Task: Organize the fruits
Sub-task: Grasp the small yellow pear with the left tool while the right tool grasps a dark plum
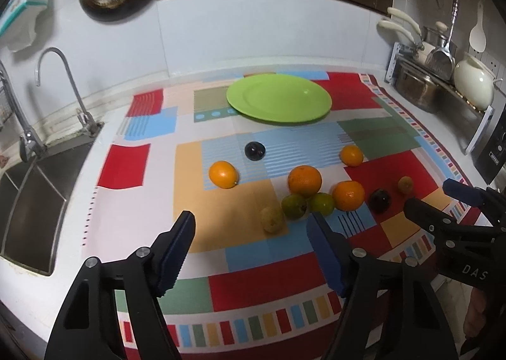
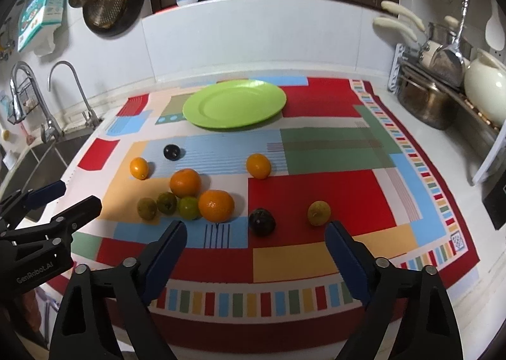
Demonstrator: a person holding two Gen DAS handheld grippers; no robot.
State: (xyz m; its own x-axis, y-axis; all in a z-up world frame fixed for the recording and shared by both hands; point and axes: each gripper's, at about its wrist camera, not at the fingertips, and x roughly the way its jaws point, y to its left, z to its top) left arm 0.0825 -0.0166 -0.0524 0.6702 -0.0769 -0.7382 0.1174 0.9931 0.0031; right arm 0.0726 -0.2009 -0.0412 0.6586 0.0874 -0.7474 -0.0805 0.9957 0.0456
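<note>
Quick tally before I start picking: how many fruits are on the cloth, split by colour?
Orange: 4
Green: 2
Yellowish: 2
Dark purple: 2
Total: 10 fruits, all on the cloth; none on the green plate.

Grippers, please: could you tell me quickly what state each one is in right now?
Left gripper: open, holding nothing, above the cloth.
Right gripper: open, holding nothing, above the cloth.
</note>
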